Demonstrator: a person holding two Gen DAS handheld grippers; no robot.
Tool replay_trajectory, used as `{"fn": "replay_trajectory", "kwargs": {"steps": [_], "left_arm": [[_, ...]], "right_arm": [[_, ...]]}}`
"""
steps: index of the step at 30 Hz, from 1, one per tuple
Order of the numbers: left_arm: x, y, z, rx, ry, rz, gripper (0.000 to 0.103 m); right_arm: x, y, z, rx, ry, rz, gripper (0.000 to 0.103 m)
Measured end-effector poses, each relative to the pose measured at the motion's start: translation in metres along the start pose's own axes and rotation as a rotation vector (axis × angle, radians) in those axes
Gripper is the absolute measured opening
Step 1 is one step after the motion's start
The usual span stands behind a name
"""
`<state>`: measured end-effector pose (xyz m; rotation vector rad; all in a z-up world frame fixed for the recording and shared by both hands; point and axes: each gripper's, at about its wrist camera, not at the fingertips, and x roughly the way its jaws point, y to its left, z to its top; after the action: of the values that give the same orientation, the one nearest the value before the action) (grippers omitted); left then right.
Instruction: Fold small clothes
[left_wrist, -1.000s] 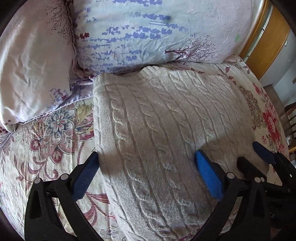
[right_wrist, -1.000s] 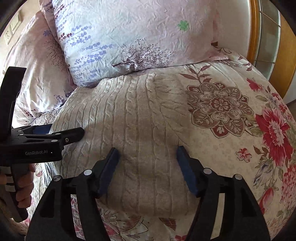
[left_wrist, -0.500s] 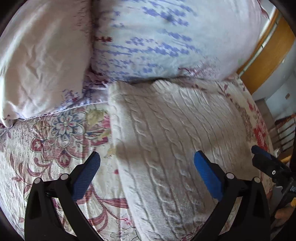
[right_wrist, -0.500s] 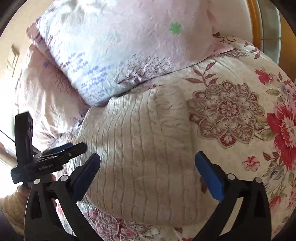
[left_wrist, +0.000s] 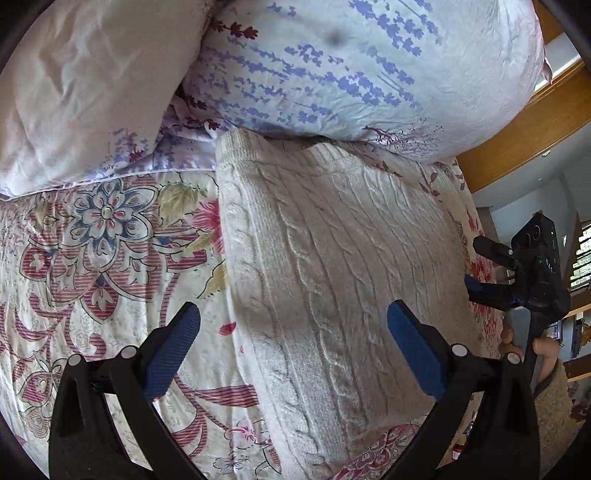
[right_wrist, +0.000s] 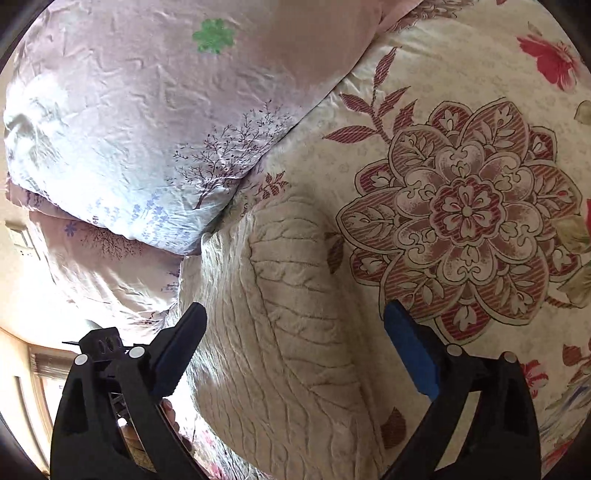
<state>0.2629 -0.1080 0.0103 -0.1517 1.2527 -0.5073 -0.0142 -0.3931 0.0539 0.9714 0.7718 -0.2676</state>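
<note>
Bed: floral quilt (left_wrist: 103, 258) is carrying the work, with two pillows (left_wrist: 369, 74) sitting at its far edge.
Sweater: cream cable-knit sweater (left_wrist: 332, 277) is lying folded into a narrow block down the middle of the quilt, its far end touching the lavender-print pillow.
Left gripper (left_wrist: 291, 350): fingers are standing wide open, gripping nothing, hovering over the sweater's left edge at the near end.
Right gripper (right_wrist: 295, 347): fingers are likewise spreading wide and empty, hanging above the sweater's right side.
Risk: thick knit is looking springy, so the fold is likely to be creeping open if left unpressed; a finger dipping low could be catching a cable stitch and dragging the top layer askew.
Left view only: it is showing the sweater's straight left edge, the right gripper and the hand holding it, and a wooden headboard (left_wrist: 517, 140) at far right.
Right view only: it is showing the rounded right fold and the large red flower on the quilt.
</note>
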Motion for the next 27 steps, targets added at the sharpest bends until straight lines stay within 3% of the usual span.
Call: {"fn": "replay_trajectory", "kwargs": {"steps": [6, 11, 13, 16, 18, 27], "left_arm": [[0.022, -0.014, 0.001, 0.025, 0.044, 0.013, 0.1], [0.038, -0.02, 0.006, 0.005, 0.064, -0.057, 0.096], [0.041, -0.022, 0.008, 0.0, 0.06, -0.073, 0.094], [0.037, -0.015, 0.01, -0.017, 0.056, -0.1, 0.091], [0.036, -0.01, 0.012, -0.045, 0.051, -0.123, 0.088], [0.033, 0.006, 0.01, -0.127, 0.044, -0.206, 0.074]], "right_arm": [[0.0, -0.009, 0.0, 0.009, 0.008, 0.056, 0.093], [-0.004, -0.018, 0.002, 0.02, 0.004, 0.122, 0.09], [-0.003, -0.021, 0.003, 0.025, 0.017, 0.144, 0.083], [-0.006, -0.027, 0.005, 0.029, 0.015, 0.122, 0.061], [-0.006, -0.032, 0.006, 0.052, 0.003, 0.122, 0.057], [0.014, -0.017, 0.003, -0.022, 0.15, 0.166, 0.058]]}}
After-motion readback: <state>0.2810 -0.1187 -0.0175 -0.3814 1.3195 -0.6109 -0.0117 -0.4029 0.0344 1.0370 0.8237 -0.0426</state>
